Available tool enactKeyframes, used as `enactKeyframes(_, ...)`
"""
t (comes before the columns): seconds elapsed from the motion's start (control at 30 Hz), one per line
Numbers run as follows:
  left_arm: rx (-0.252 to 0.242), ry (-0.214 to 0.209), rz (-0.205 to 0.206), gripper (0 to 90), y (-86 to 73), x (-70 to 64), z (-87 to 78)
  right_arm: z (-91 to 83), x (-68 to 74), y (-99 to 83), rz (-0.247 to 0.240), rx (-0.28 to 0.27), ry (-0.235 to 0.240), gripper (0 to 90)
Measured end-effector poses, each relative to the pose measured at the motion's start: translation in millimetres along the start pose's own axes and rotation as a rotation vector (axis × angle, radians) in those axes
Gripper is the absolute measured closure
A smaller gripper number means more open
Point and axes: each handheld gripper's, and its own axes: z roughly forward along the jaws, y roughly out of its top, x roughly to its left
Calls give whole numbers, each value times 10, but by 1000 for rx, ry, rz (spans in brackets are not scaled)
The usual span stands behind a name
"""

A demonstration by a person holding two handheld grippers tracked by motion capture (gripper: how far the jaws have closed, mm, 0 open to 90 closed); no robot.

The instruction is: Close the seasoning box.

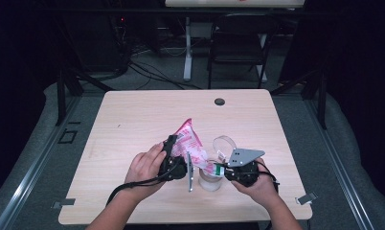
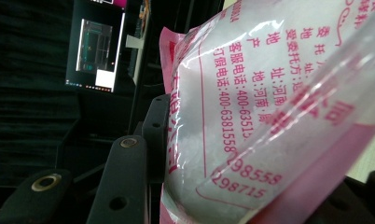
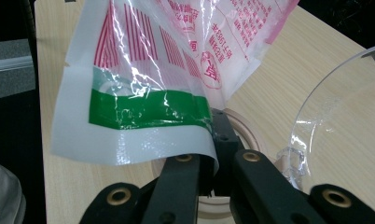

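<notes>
A pink and white plastic bag (image 1: 189, 143) with white powder inside was held above the table (image 1: 133, 120), over its near half, between the two grippers. The left gripper (image 1: 177, 160) was closed on the bag: in the left gripper view the bag (image 2: 269, 116) was pressed against the inner side of one black jaw, while the other jaw was hidden behind the bag. The right gripper (image 1: 225, 170) was closed on the lower corner of the bag; in the right gripper view the white edge with a green band (image 3: 148, 109) was pinched between its two jaws.

The long axis of the bag was tilted. Its upper end was pointed toward the far edge of the table and slightly to the left, and its lower end was pointed down toward the near right corner, where the right gripper held it.

Just under the lower end a clear round container (image 1: 210, 181) was standing on the table, near the near edge. Its clear hinged lid (image 1: 224, 143) was raised beside it, on the far side.
</notes>
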Motion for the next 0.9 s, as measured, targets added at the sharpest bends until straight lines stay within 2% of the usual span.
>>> enactKeyframes(0.9,-4,3,6,615,13,23,-8,-1,1,1,-2,-1,-2,900)
